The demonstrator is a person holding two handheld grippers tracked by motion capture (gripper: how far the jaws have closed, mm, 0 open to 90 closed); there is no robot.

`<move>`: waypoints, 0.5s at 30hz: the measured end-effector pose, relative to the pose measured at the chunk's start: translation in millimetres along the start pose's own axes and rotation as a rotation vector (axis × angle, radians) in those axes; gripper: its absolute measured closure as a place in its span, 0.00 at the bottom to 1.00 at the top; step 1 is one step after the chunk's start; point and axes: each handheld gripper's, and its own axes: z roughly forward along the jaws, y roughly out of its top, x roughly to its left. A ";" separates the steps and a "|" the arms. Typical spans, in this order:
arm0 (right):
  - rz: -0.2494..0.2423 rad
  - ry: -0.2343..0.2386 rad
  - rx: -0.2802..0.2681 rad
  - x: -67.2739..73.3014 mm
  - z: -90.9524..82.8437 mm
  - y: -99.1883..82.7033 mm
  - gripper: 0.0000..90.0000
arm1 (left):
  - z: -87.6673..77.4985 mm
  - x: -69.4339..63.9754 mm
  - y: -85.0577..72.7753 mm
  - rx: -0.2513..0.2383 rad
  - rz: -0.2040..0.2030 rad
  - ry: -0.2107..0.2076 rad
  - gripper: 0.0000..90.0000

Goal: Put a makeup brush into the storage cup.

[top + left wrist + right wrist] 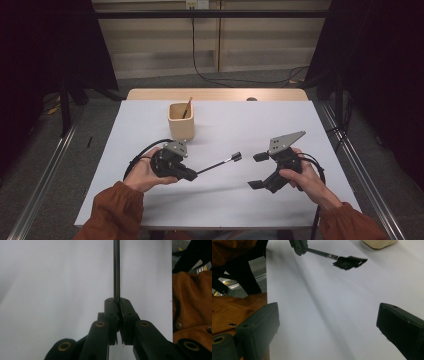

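While clamped tight in the left gripper, brush pointing mid-table toward wide-open, empty right gripper; beige cup nearer the far edge.

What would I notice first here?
The left gripper pinches a thin brush, its black bristle head pointing toward the right gripper, whose jaws stand wide open. Behind them on the white table stands a beige cup with a stick in it.
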 end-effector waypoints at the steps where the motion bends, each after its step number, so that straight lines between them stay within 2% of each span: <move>1: 0.001 0.003 -0.003 0.2 0.3 -1.2 0.04 | -0.4 0.2 -0.5 -0.006 0.003 0.001 0.96; 4: 0.002 -0.006 -0.008 1.0 -0.7 -3.9 0.04 | -2.4 2.0 -3.2 -0.021 -0.003 0.007 0.96; 7: 0.003 -0.008 -0.025 2.2 -3.3 -4.9 0.04 | -4.3 2.1 -5.6 -0.056 -0.015 0.008 0.96; 9: 0.016 0.002 -0.050 2.9 -4.8 -5.8 0.04 | -5.1 1.5 -6.2 -0.072 -0.015 0.017 0.96; 15: 0.021 -0.002 -0.072 2.9 -3.9 -7.3 0.04 | -4.0 -3.2 -4.9 -0.107 -0.006 0.029 0.96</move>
